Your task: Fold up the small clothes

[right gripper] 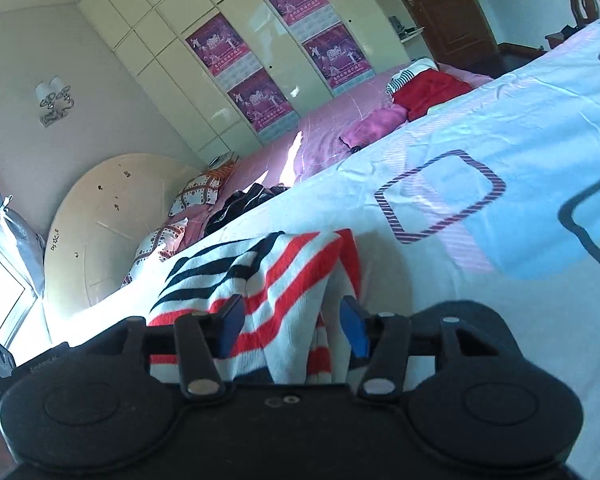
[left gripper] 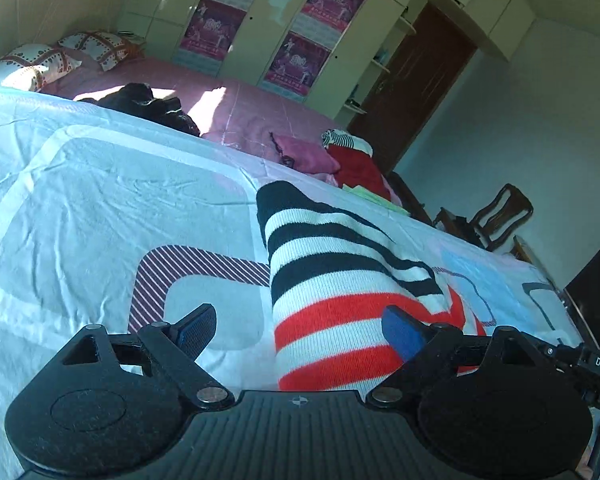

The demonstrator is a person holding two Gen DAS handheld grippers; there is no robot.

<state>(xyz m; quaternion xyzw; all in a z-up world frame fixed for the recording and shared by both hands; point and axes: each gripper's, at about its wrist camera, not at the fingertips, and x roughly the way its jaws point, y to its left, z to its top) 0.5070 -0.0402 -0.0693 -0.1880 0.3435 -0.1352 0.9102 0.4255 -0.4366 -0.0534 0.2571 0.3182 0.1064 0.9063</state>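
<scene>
Knit garment (left gripper: 336, 300), ribbed, banded black-white at the far end and red-white nearer, lies bunched in soft folds on a creased pale-blue sheet (left gripper: 100, 208) printed with rounded squares. Left hand-held gripper (left gripper: 300, 332) is spread wide, its blue pads either side of the red stripes, gripping nothing; right hand-held gripper (right gripper: 292, 332) is open too, the knit's folded edge between its fingers, contact unclear. Beyond: pink bed (right gripper: 324, 128), glossy cream wardrobe (right gripper: 172, 32) with magenta posters, brown door (left gripper: 412, 88).

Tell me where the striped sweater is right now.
The striped sweater lies on the pale patterned bedsheet, between the open fingers of the left gripper in its view and of the right gripper in the right wrist view.
</scene>
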